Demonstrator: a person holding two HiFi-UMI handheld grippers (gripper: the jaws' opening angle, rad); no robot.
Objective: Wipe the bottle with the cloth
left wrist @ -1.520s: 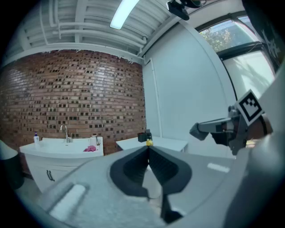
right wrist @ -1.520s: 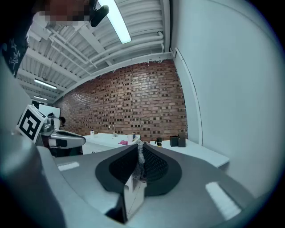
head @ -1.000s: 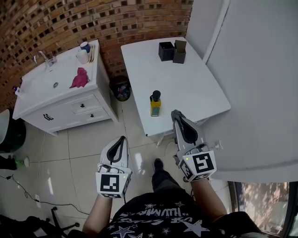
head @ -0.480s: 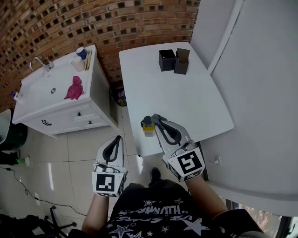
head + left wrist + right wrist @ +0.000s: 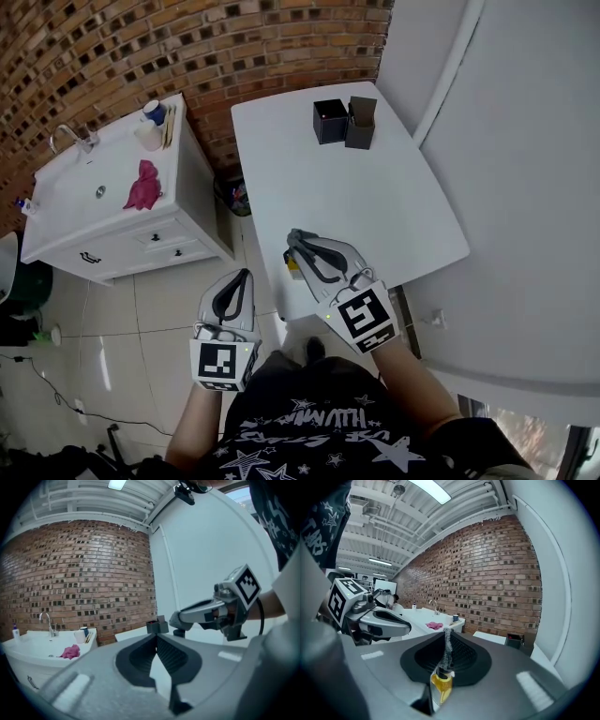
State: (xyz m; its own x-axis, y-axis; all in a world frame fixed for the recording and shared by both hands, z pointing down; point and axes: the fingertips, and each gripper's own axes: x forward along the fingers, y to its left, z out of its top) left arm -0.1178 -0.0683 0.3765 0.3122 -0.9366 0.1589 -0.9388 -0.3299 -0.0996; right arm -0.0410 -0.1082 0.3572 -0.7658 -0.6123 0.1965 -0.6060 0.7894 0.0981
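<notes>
- Pale floor tiles (image 5: 159,309) fill the foreground, where a person in a dark star-print shirt stands with 2 hand-held grippers raised in front.
- Nearest, the left gripper (image 5: 247,274) hangs over the floor short of the table, its jaws pressed together on nothing.
- Just beyond, the right gripper (image 5: 294,235) reaches across the near corner of the white table (image 5: 375,197). Its tips meet too, with nothing pinched between them.
- Under that gripper stands the bottle (image 5: 441,685), small, yellow-bodied and dark-capped. It is upright close to the table's near edge and shows through the gap behind the closed tips.
- It looks rigid, light and smooth-sided, so a nudge could slide it or topple it off the edge. 1 firm hold around the yellow body, below the cap, seems safest.
- Well apart to the left, the pink cloth (image 5: 143,185) lies crumpled on the white vanity (image 5: 122,246) beside the basin. Soft and limp, it should lift by pinching a raised fold.
- Farther back, 2 black boxes (image 5: 330,120) sit at the table's far end, near the brick wall (image 5: 141,47).
</notes>
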